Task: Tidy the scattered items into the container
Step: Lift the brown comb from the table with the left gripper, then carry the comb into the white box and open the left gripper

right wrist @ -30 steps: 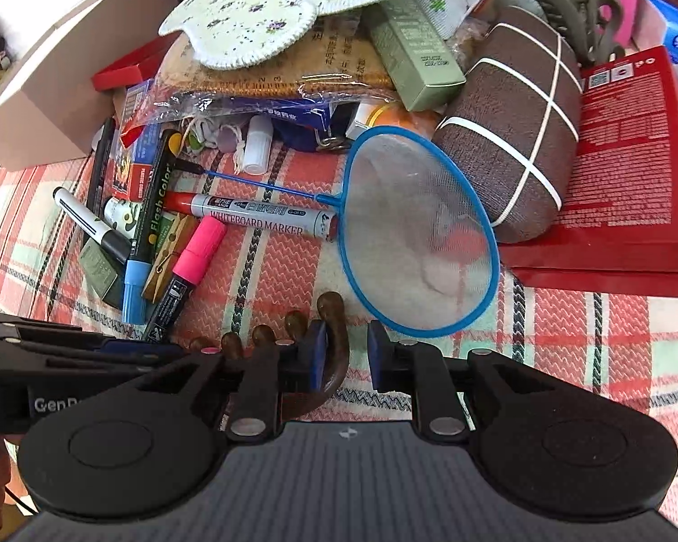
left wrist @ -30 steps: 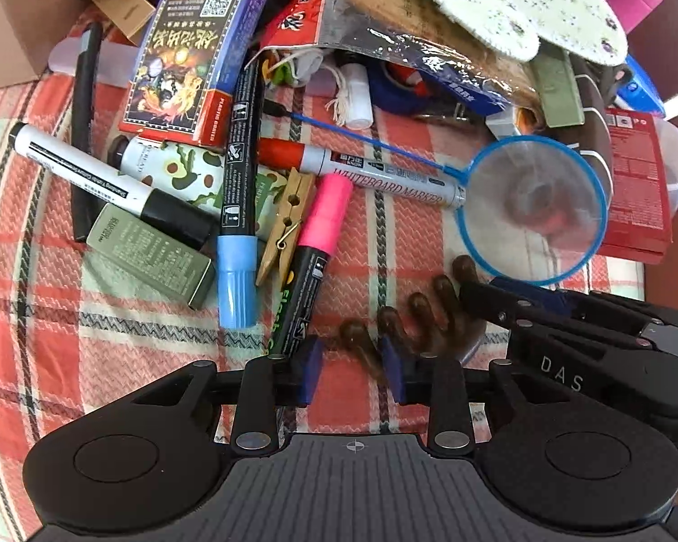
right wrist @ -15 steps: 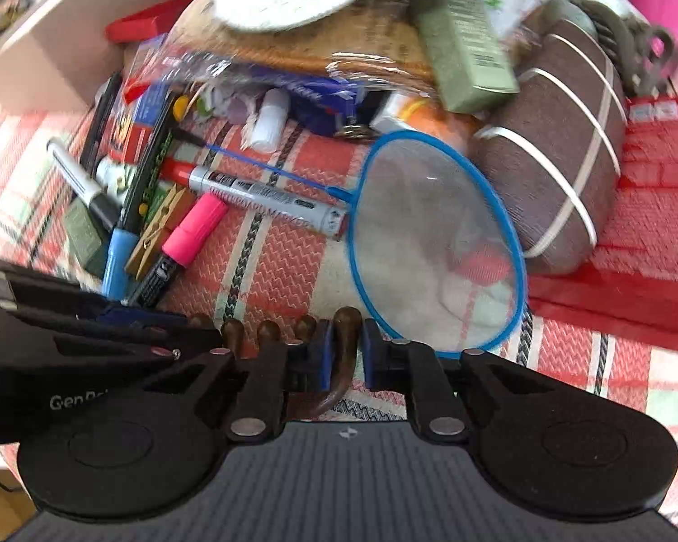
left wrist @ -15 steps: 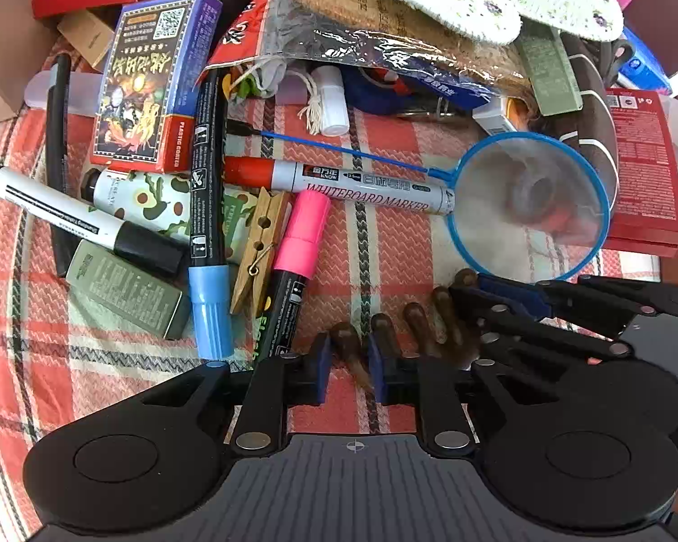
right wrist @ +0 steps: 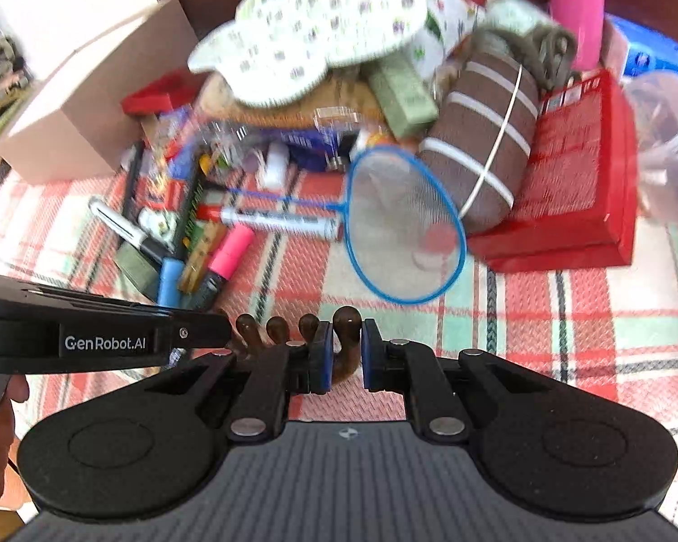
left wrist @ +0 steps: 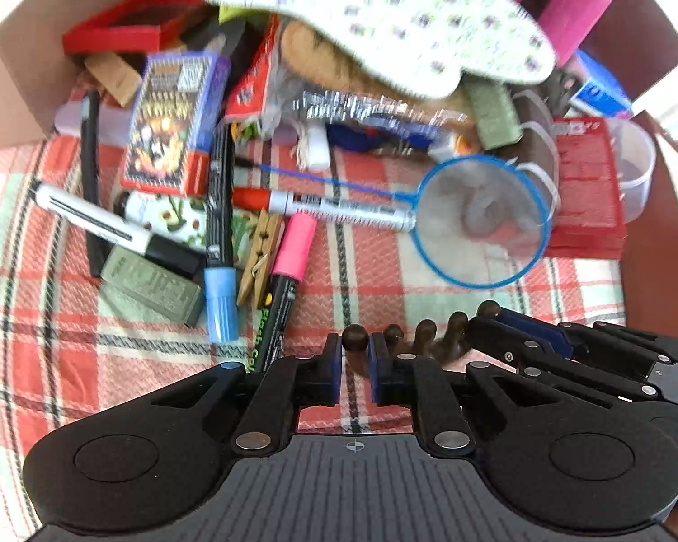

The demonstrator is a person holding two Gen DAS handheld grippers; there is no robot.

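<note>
A brown clip [left wrist: 422, 343] with knobbed prongs was held by both grippers at once. The left gripper [left wrist: 355, 352] was clamped on one end prong, its blue pads [left wrist: 334, 361] pressed against it, and the right gripper [right wrist: 347, 348] was clamped on the prong at the other end. The clip was seen just above a plaid cloth [left wrist: 68, 361], near its front edge. Farther back on the cloth, a blue net [left wrist: 479, 221] was lying, with a white marker [left wrist: 339, 207] beside its handle and a pink-capped marker [left wrist: 289, 271] touching a clothespin [left wrist: 260, 262]. A cardboard box [right wrist: 90, 104] was seen at the back left corner.
</note>
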